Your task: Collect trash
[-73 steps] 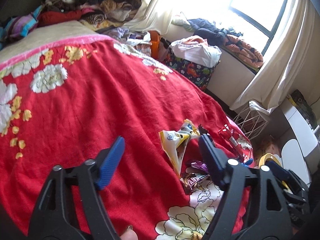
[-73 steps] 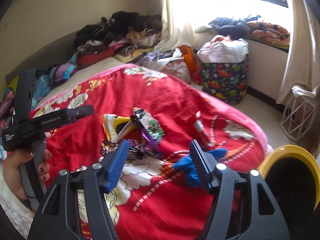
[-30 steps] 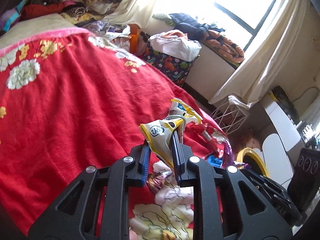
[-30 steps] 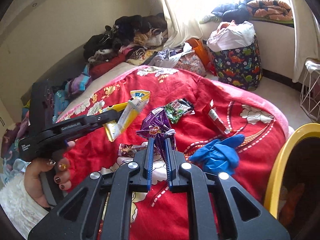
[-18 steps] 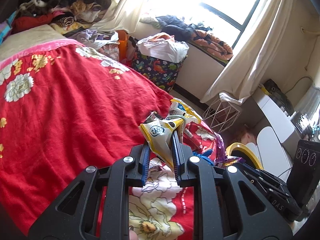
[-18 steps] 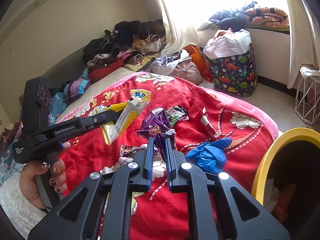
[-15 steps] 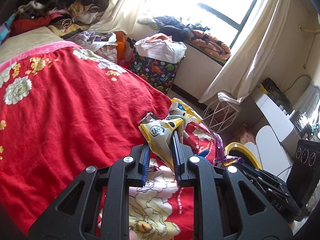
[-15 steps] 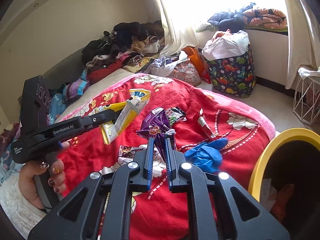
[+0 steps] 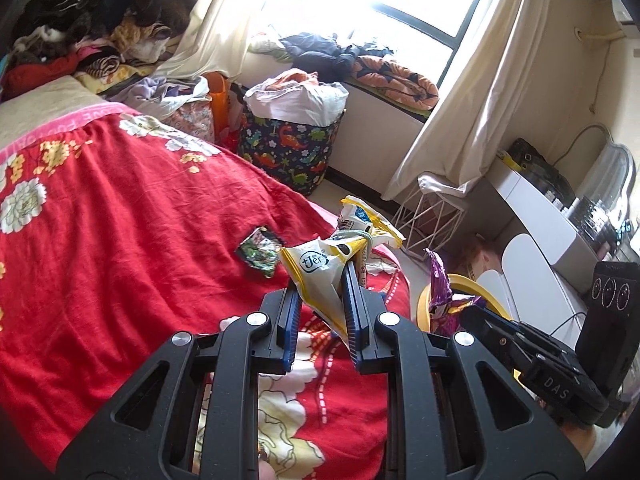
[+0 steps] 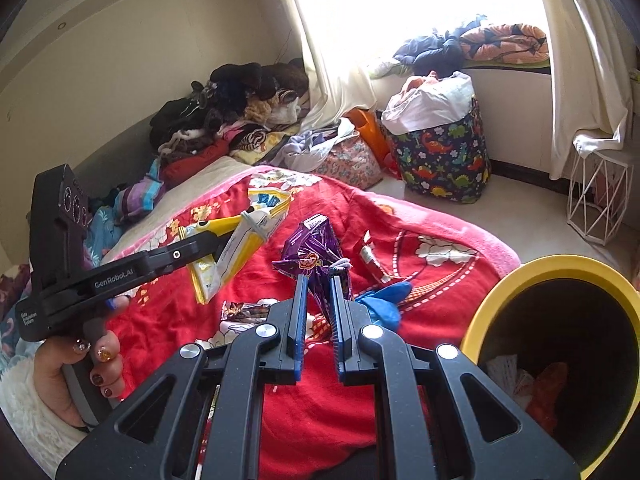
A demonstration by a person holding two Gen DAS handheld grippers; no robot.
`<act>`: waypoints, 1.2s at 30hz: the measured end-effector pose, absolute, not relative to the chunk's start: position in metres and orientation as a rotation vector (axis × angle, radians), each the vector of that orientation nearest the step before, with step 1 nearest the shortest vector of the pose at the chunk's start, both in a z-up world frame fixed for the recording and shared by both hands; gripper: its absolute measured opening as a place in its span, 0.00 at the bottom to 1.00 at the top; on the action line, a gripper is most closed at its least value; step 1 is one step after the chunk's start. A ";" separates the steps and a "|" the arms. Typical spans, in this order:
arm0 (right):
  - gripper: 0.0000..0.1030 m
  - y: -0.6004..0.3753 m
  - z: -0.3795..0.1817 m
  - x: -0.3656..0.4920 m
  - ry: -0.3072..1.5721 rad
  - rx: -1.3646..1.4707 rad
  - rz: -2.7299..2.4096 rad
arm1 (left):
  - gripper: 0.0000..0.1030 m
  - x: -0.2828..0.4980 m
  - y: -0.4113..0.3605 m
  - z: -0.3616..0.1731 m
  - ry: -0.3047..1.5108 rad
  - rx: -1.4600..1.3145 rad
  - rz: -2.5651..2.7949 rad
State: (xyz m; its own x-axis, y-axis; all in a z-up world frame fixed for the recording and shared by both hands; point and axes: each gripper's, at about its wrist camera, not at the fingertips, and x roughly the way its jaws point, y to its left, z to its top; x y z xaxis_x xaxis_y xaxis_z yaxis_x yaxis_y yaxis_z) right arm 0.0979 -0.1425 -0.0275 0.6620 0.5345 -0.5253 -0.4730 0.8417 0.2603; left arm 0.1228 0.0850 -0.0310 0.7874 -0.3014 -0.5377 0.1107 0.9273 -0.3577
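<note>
My left gripper [image 9: 320,276] is shut on a yellow and white snack wrapper [image 9: 316,264] and holds it above the red bedspread [image 9: 120,232]. It also shows in the right wrist view [image 10: 240,248]. My right gripper [image 10: 319,280] is shut on a purple wrapper [image 10: 312,254], also seen in the left wrist view [image 9: 440,280]. A yellow-rimmed bin [image 10: 560,272] with trash inside stands at the lower right, by the bed's edge. On the bed lie a blue glove [image 10: 384,300], a red wrapper [image 10: 370,258], a brown wrapper [image 10: 244,310] and a green-black wrapper [image 9: 258,250].
A dinosaur-print laundry basket [image 10: 444,160] and a white wire basket [image 10: 600,200] stand on the floor near the window. Clothes are piled at the head of the bed [image 10: 232,120]. A white desk [image 9: 540,216] is at the right.
Both grippers closed on their wrappers and lifted them off the bed. They have since swung right, toward the yellow bin, which now fills more of the right wrist view.
</note>
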 end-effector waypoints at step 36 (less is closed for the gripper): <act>0.11 -0.232 -0.020 0.080 0.583 0.226 0.413 | 0.14 0.117 -0.001 -0.020 0.635 -0.173 -0.354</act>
